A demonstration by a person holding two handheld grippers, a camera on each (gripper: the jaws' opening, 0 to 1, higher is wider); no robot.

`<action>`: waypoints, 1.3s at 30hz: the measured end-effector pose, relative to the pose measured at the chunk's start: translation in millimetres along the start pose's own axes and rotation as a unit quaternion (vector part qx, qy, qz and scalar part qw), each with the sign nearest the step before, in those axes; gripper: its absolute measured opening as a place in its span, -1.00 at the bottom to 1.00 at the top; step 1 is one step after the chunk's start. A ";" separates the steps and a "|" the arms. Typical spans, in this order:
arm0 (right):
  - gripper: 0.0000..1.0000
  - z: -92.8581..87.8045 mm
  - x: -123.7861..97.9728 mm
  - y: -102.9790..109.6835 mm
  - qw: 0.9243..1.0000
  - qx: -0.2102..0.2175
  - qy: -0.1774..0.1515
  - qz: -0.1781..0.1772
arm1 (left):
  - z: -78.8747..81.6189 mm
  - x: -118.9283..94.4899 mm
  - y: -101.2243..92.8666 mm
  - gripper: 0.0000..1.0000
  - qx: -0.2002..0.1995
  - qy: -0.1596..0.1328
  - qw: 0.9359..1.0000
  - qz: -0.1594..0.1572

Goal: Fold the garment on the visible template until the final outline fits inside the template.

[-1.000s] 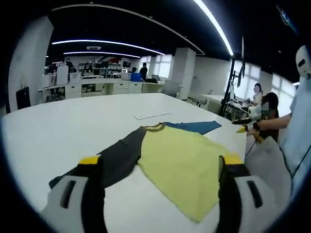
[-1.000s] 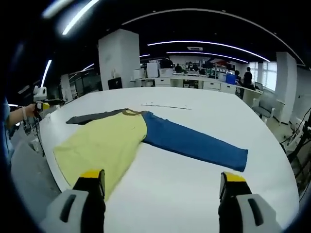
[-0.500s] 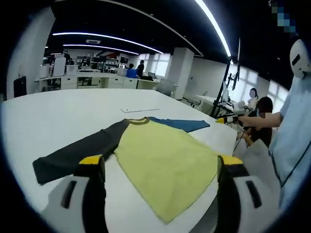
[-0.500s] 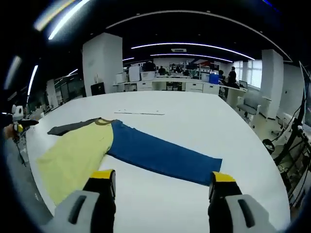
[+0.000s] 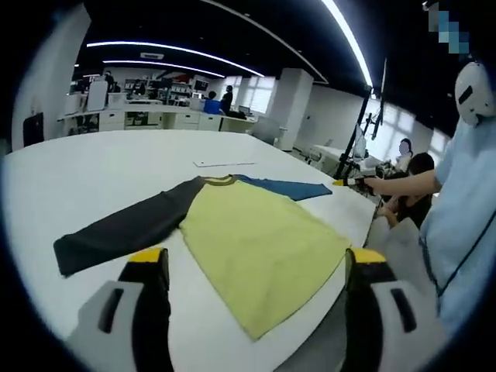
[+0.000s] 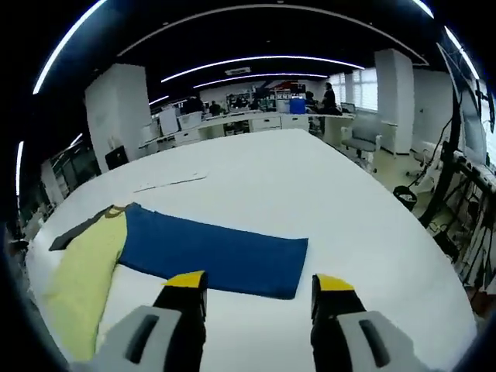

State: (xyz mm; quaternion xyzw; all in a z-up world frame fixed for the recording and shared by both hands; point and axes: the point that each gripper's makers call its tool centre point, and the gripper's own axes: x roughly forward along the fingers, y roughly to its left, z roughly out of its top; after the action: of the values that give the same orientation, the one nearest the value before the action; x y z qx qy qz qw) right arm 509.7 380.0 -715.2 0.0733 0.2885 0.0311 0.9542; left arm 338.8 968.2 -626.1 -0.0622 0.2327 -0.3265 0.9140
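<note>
A long-sleeved shirt lies flat on the white table [image 5: 93, 170]. It has a yellow body [image 5: 256, 240], a dark grey sleeve [image 5: 124, 229] and a blue sleeve [image 5: 283, 187]. My left gripper [image 5: 256, 257] hangs open above the table's near edge, over the yellow hem, with nothing between its jaws. In the right gripper view the blue sleeve [image 6: 217, 249] spreads just ahead of my open right gripper [image 6: 260, 280], whose tips hover short of the cuff. The yellow body [image 6: 77, 283] and grey sleeve [image 6: 74, 231] lie to its left. The right gripper [image 5: 350, 182] also appears in the left gripper view, held by a hand.
A thin pale strip [image 5: 223, 163] lies on the table beyond the collar, also seen as a strip [image 6: 170, 183] in the right gripper view. A person in light blue [image 5: 457, 225] stands at the table's edge. Office desks [image 5: 155, 120], people and a dark stand [image 5: 364, 132] fill the background.
The right gripper view has swung over the blue sleeve and drawn closer to its cuff, and its jaws stand nearer together. The left gripper view has barely shifted. The shirt lies as before.
</note>
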 end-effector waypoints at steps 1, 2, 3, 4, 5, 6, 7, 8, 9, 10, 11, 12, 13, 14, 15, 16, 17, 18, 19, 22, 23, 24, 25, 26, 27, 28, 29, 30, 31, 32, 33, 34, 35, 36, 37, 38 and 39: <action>-0.09 -1.0 1.0 -0.9 1.000 0.002 0.002 -0.002 | -1.5 -2.8 1.8 0.83 -0.005 0.002 1.000 0.003; -0.12 -3.3 3.2 -0.9 1.000 0.006 0.005 -0.005 | -1.9 -4.6 2.3 0.82 -0.006 0.002 1.000 0.005; -0.17 -7.1 5.2 -0.5 1.000 0.013 0.011 -0.012 | -2.1 -6.2 2.4 0.82 -0.005 0.002 1.000 0.007; -0.22 -12.3 5.2 -1.1 0.999 0.017 0.025 -0.020 | -3.2 -8.0 2.6 0.82 -0.008 0.004 1.000 0.010; -0.25 -9.8 6.7 2.3 1.000 0.013 0.015 -0.014 | -3.9 -9.6 1.3 0.81 -0.009 0.004 1.000 0.011; -0.31 -12.2 7.9 2.5 0.999 0.014 0.022 -0.020 | -5.1 -10.3 0.9 0.81 -0.008 0.006 1.000 0.012; -0.38 -15.3 8.3 -0.1 0.999 0.014 0.030 -0.031 | -7.4 -11.0 0.7 0.81 -0.010 0.011 1.000 0.013; -0.42 -16.0 10.9 0.2 0.999 0.024 0.032 -0.030 | -10.0 -12.5 -0.7 0.81 -0.009 0.016 1.000 0.014; -0.43 -17.9 12.3 0.4 0.998 0.030 0.037 -0.030 | -11.8 -13.5 -1.7 0.81 -0.009 0.018 1.000 0.013; -0.43 -19.5 13.1 -4.5 0.998 0.023 0.043 -0.044 | -14.3 -15.3 -2.2 0.80 -0.012 0.021 1.000 0.014; -0.43 -20.8 13.1 -7.7 0.997 0.023 0.048 -0.053 | -16.2 -17.0 -1.5 0.80 -0.015 0.022 1.000 0.016; -0.43 -21.5 14.0 -8.0 0.997 0.027 0.050 -0.054 | -18.7 -18.9 -0.4 0.80 -0.019 0.022 0.999 0.019; -0.43 -22.0 14.4 -8.2 0.996 0.043 0.051 -0.055 | -19.1 -19.4 -0.3 0.80 -0.021 0.022 0.999 0.020; -0.43 -21.5 15.1 -9.7 0.996 0.044 0.051 -0.056 | -20.7 -20.9 0.0 0.79 -0.025 0.020 0.999 0.022; -0.45 -22.4 16.3 -10.1 0.996 0.044 0.053 -0.057 | -22.2 -21.5 0.4 0.79 -0.029 0.019 0.999 0.024; -0.46 -24.0 17.2 -10.5 0.996 0.041 0.057 -0.058 | -24.6 -21.9 0.9 0.78 -0.035 0.018 0.999 0.025; -0.47 -29.4 16.9 -12.2 0.995 0.039 0.071 -0.065 | -26.4 -21.8 0.9 0.78 -0.038 0.018 0.999 0.025; -0.47 -30.2 18.3 -11.9 0.995 0.042 0.071 -0.063 | -29.6 -21.3 1.2 0.77 -0.041 0.021 0.999 0.026; -0.47 -30.2 18.3 -10.5 0.995 0.047 0.069 -0.060 | -31.1 -20.8 1.0 0.78 -0.042 0.022 0.999 0.026; -0.52 -30.6 20.2 -12.4 0.994 0.047 0.067 -0.066 | -34.5 -19.2 0.4 0.77 -0.049 0.023 0.998 0.027; -0.58 -30.1 21.6 -14.5 0.994 0.038 0.069 -0.071 | -34.9 -18.0 -0.5 0.77 -0.050 0.022 0.998 0.027; -0.66 -30.1 22.9 -16.3 0.994 0.034 0.070 -0.075 | -35.0 -17.3 -1.4 0.77 -0.051 0.022 0.998 0.027; -0.70 -29.8 23.2 -16.0 0.994 0.034 0.069 -0.074 | -33.9 -16.1 -3.8 0.77 -0.052 0.019 0.998 0.024; -0.76 -30.2 23.9 -12.6 0.994 0.041 0.070 -0.066 | -34.2 -15.3 -4.6 0.76 -0.053 0.019 0.998 0.024; -0.82 -30.8 24.1 -12.4 0.994 0.039 0.072 -0.068 | -34.8 -14.5 -5.7 0.77 -0.054 0.019 0.998 0.024; -0.88 -32.2 25.1 -10.1 0.995 0.032 0.074 -0.065 | -34.4 -13.9 -6.5 0.77 -0.057 0.016 0.998 0.023; -0.92 -32.0 25.6 -9.2 0.995 0.029 0.073 -0.064 | -35.4 -13.1 -7.9 0.76 -0.062 0.016 0.998 0.020; -0.97 -32.0 25.9 -9.7 0.995 0.022 0.074 -0.066 | -36.2 -12.5 -8.2 0.76 -0.062 0.017 0.998 0.020; -1.00 -32.0 25.3 -10.2 0.995 0.015 0.077 -0.067 | -36.9 -11.9 -8.6 0.76 -0.062 0.017 0.998 0.020; -1.00 -31.0 24.6 -10.1 0.995 0.015 0.077 -0.067 | -37.4 -11.5 -8.6 0.76 -0.063 0.017 0.998 0.020; -1.00 -28.3 24.7 -11.7 0.995 0.007 0.074 -0.070 | -38.0 -11.2 -9.0 0.76 -0.065 0.018 0.998 0.020; -1.00 -27.5 24.5 -13.4 0.994 0.000 0.076 -0.072 | -38.1 -11.0 -9.2 0.76 -0.065 0.017 0.998 0.020; -1.00 -26.3 24.3 -15.4 0.994 -0.012 0.080 -0.074 | -38.3 -10.7 -9.3 0.76 -0.066 0.016 0.998 0.020; -1.00 -25.5 25.1 -17.2 0.994 -0.018 0.081 -0.075 | -39.0 -9.9 -9.4 0.75 -0.070 0.015 0.997 0.020; -1.00 -23.5 26.1 -18.3 0.994 -0.022 0.082 -0.075 | -39.4 -9.5 -9.5 0.75 -0.071 0.015 0.997 0.020; -1.00 -21.2 26.7 -19.6 0.994 -0.023 0.080 -0.076 | -40.5 -8.6 -9.7 0.75 -0.072 0.016 0.997 0.020; -1.00 -17.7 27.3 -21.0 0.994 -0.024 0.076 -0.078 | -41.7 -7.9 -10.1 0.75 -0.074 0.018 0.997 0.020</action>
State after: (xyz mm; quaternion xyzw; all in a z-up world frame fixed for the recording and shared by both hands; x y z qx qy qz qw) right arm 522.9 364.2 -747.9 0.0251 0.3641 -0.0306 0.9305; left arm 308.3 966.9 -657.2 -0.1187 0.2735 -0.2910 0.9091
